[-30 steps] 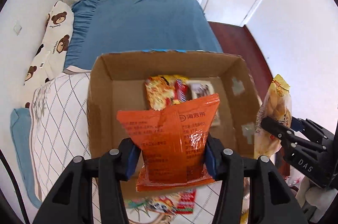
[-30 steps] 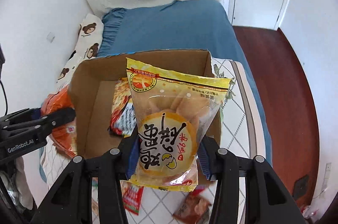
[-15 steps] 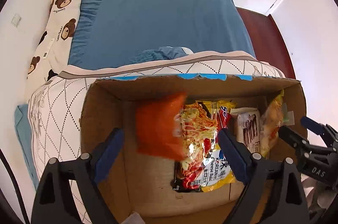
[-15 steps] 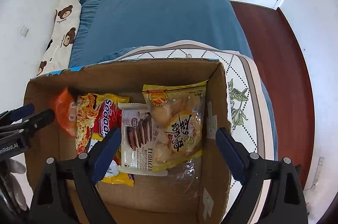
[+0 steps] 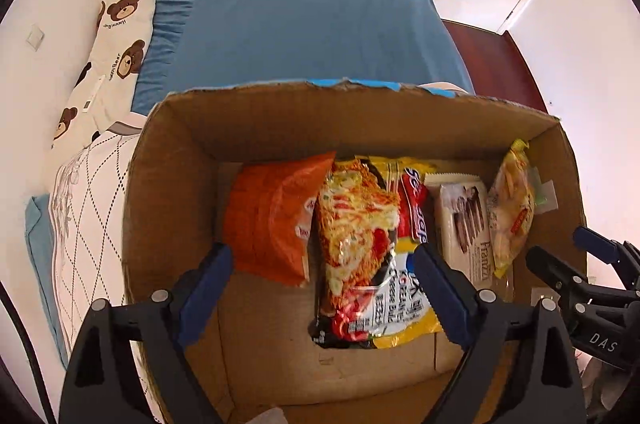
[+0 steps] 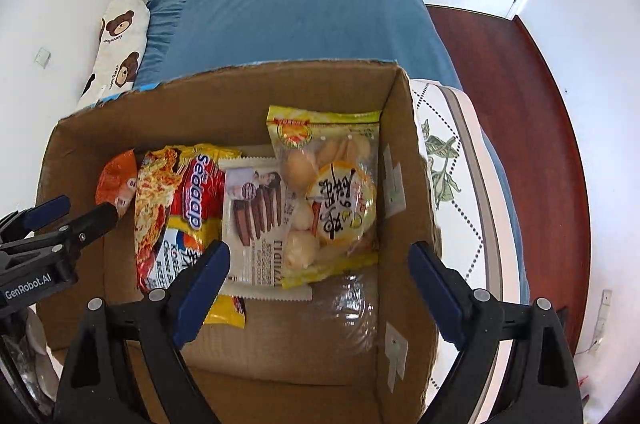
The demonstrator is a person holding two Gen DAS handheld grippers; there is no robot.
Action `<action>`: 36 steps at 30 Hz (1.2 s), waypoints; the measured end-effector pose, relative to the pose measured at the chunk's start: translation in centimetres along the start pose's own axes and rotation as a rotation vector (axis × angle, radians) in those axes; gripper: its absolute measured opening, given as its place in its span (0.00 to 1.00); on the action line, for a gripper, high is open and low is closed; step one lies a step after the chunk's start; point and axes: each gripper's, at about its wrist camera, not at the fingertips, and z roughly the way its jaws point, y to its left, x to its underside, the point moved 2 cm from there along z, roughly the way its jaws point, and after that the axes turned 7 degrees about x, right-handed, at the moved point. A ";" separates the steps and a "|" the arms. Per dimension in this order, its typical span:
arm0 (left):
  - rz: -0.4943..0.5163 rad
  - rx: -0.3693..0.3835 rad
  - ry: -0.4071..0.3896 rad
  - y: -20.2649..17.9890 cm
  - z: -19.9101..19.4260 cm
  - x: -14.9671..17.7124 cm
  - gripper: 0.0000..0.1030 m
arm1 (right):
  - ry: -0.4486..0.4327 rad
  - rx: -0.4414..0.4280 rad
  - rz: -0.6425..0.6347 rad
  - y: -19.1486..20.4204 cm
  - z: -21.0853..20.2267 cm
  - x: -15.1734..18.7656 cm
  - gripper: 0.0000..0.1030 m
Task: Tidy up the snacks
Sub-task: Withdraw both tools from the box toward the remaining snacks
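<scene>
Four snack packs lie side by side in the cardboard box (image 5: 172,184), which sits on the quilted white cover (image 5: 88,192) of the bed. From my left: orange pouch (image 5: 268,220), leaning up against the far wall; Sedaap noodle pack (image 5: 368,244), overlapping the pouch's right edge; white biscuit pack (image 6: 256,220); yellow bun bag (image 6: 332,192), nearest the right wall and lapping over the biscuit pack. My left gripper (image 5: 320,288) hangs over the box's near left part, fingers spread wide, nothing between them. My right gripper (image 6: 320,284) hangs over the near right part, fingers equally wide apart, nothing held. Each gripper shows at the edge of the other's view. Blue bedsheet (image 6: 296,12) and bear-print pillow (image 5: 112,48) lie beyond the box; red-brown floor (image 6: 516,96) to the right.
</scene>
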 end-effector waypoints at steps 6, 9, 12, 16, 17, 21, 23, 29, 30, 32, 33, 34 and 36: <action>0.015 -0.011 -0.067 -0.8 -2.4 2.9 0.89 | -0.061 0.019 -0.002 0.6 -2.2 3.2 0.90; 0.014 -0.009 -0.105 -1.1 -4.0 4.3 0.89 | -0.101 0.020 0.002 0.8 -4.0 4.6 0.90; 0.009 0.002 -0.150 -1.4 -5.6 5.8 0.89 | -0.153 0.028 -0.002 0.9 -6.1 5.9 0.90; 0.013 0.022 -0.196 -1.8 -7.9 7.6 0.89 | -0.220 0.023 -0.001 0.7 -9.0 7.5 0.90; 0.023 0.024 -0.208 -2.1 -8.5 8.1 0.89 | -0.238 0.022 -0.002 0.8 -9.8 8.1 0.90; 0.065 0.023 -0.272 -3.4 -11.3 10.1 0.89 | -0.307 0.034 -0.012 1.1 -12.8 10.2 0.90; 0.077 0.021 -0.309 -3.8 -12.9 11.3 0.89 | -0.339 0.028 -0.005 1.1 -14.4 11.3 0.90; 0.079 0.026 -0.387 -4.1 -16.5 13.9 0.89 | -0.416 0.008 0.017 0.7 -18.5 14.5 0.90; 0.078 0.030 -0.401 -4.2 -17.1 14.5 0.89 | -0.426 0.004 0.018 0.8 -19.1 15.0 0.90; 0.081 0.025 -0.428 -4.3 -18.3 15.4 0.89 | -0.438 -0.015 0.032 0.6 -20.1 16.1 0.90; 0.082 0.026 -0.435 -4.4 -18.6 15.8 0.89 | -0.440 -0.026 0.037 0.5 -20.3 16.5 0.90; 0.081 0.027 -0.441 -4.4 -19.0 16.2 0.89 | -0.441 -0.037 0.045 0.4 -20.6 17.1 0.90; 0.076 0.024 -0.445 -4.3 -19.3 17.1 0.89 | -0.425 -0.076 0.073 -0.1 -20.7 18.2 0.90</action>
